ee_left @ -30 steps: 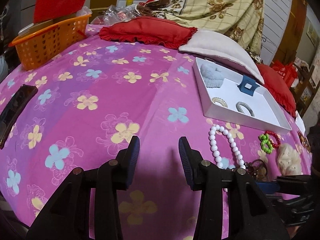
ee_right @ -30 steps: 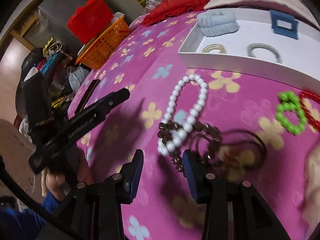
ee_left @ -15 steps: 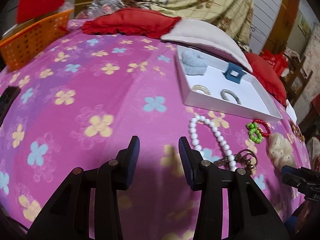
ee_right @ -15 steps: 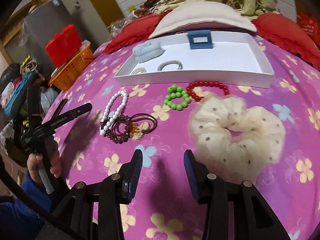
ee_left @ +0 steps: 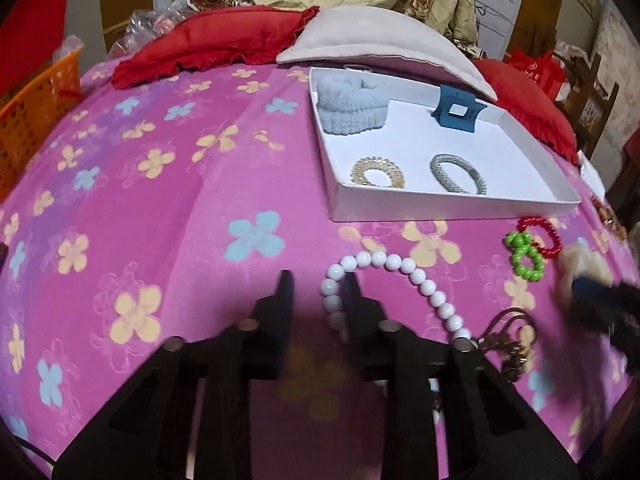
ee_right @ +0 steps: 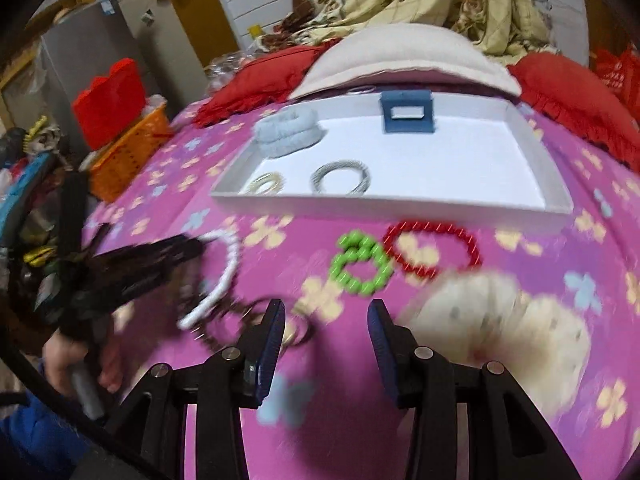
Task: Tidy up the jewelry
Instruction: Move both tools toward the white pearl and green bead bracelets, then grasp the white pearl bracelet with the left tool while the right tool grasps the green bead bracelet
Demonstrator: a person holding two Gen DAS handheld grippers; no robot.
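1. Landmark: white tray (ee_left: 452, 204). It holds a grey scrunchie (ee_left: 352, 110), blue claw clip (ee_left: 456, 110), gold coil tie (ee_left: 378, 172) and silver bangle (ee_left: 458, 174).
2. Still loose on the pink bedspread (ee_left: 160, 200), all on the near side of the tray: white bead bracelet (ee_left: 394, 276), green bead ring (ee_left: 526, 256), red bead bracelet (ee_left: 540, 232), brown bead tangle (ee_left: 508, 344), cream scrunchie (ee_right: 500, 320).
3. Left gripper (ee_left: 316, 292): jaws apart, nothing held. Its right finger sits inside the white loop's near-left end, the left finger outside, so one strand lies between them.
4. White bracelet's long axis runs from below the tray's near-left corner, diagonally down and right, to the brown tangle. Strand at the jaws runs roughly along the fingers, not across.
5. Right gripper (ee_right: 326, 332): jaws wide, empty. Low over the bedspread between the brown tangle and the cream scrunchie; green ring is straight ahead, between it and the tray. View is motion-blurred.
6. Judgement: left is nearer the white bracelet, likely next pick; right suits the green ring or the cream scrunchie.
7. Risk: the bracelet's far end touches the tangle and may drag it.
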